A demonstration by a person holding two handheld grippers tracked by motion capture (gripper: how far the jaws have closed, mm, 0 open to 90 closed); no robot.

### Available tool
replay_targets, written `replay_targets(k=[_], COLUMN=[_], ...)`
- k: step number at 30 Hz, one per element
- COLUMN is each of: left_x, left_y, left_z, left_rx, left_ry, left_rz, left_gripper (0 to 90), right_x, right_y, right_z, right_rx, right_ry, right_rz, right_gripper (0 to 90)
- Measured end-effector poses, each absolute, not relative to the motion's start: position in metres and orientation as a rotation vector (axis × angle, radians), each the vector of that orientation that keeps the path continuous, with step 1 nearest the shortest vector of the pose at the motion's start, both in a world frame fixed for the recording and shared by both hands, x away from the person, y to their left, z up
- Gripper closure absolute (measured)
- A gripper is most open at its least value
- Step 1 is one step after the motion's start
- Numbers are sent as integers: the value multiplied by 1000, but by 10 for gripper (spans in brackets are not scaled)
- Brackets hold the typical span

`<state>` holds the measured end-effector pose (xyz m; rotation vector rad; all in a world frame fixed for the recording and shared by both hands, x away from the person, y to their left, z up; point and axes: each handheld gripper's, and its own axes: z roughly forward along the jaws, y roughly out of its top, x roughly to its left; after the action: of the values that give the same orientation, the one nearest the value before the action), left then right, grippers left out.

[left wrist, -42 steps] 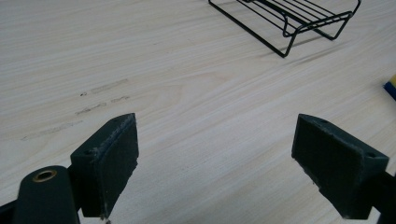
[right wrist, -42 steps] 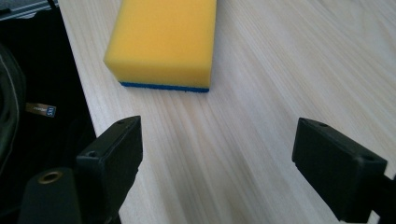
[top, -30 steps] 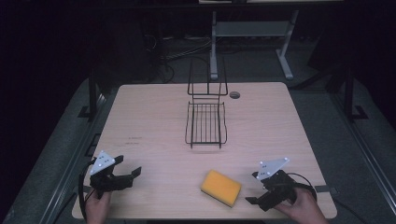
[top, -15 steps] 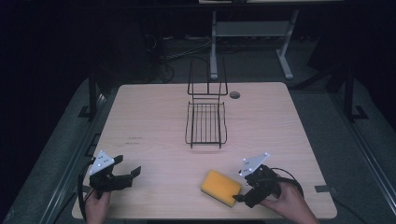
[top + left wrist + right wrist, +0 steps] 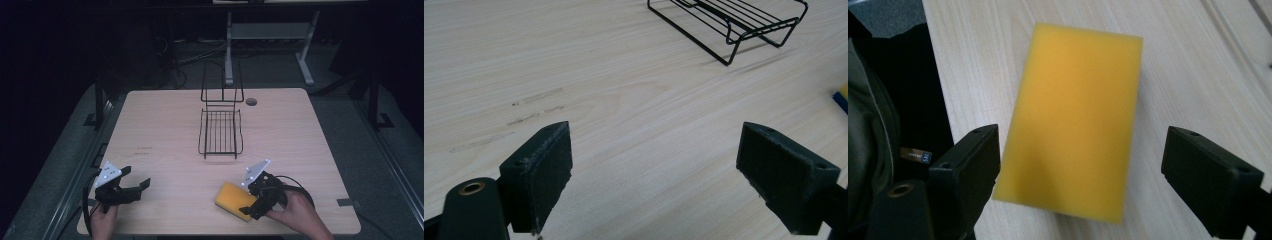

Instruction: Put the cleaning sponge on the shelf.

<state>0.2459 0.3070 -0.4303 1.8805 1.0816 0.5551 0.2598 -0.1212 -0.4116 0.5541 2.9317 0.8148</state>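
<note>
Lying on the pale wood table (image 5: 165, 125), a yellow sponge (image 5: 1075, 115).

The right gripper (image 5: 250, 207) covers the near corner of the yellow sponge (image 5: 233, 197) in the high view. In the left gripper view the sponge (image 5: 842, 96) is cut off by the right edge, and the wire rack (image 5: 734, 20) by the top edge.

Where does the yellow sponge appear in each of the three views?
High view: sponge lies near the table's front edge, right of centre, at the right claw.
Left gripper view: a yellow and blue sliver at the right edge, probably the sponge.
Right gripper view: sponge in the centre, between the open jaws.
Shared landmark: the black wire rack.
</note>
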Motion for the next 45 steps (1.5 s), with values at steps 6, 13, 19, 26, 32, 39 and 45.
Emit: replay_targets(k=[6, 13, 19, 26, 32, 39, 45], left_x=[246, 245, 245, 245, 245, 245, 245], left_y=[308, 307, 308, 308, 308, 308, 309], left_z=[-429, -429, -429, -429, -429, -429, -429], left_rx=[1875, 1874, 1871, 1869, 1870, 1871, 1865], left_ry=[1079, 1077, 1076, 1076, 1075, 1075, 1078], left_rz=[557, 557, 557, 557, 557, 556, 555], left_gripper=[140, 141, 141, 140, 141, 140, 140], right_x=[264, 268, 271, 272, 272, 272, 272], right_y=[-111, -98, -90, -87, -86, -82, -79], right_z=[-411, -412, -416, -423, -428, -435, -439], right_rx=[563, 575, 589, 603, 610, 598, 579], right_ry=[2951, 2985, 2996, 3007, 3012, 3027, 3021], right_rz=[788, 742, 714, 694, 661, 635, 613], right_gripper=[154, 154, 154, 154, 154, 154, 157])
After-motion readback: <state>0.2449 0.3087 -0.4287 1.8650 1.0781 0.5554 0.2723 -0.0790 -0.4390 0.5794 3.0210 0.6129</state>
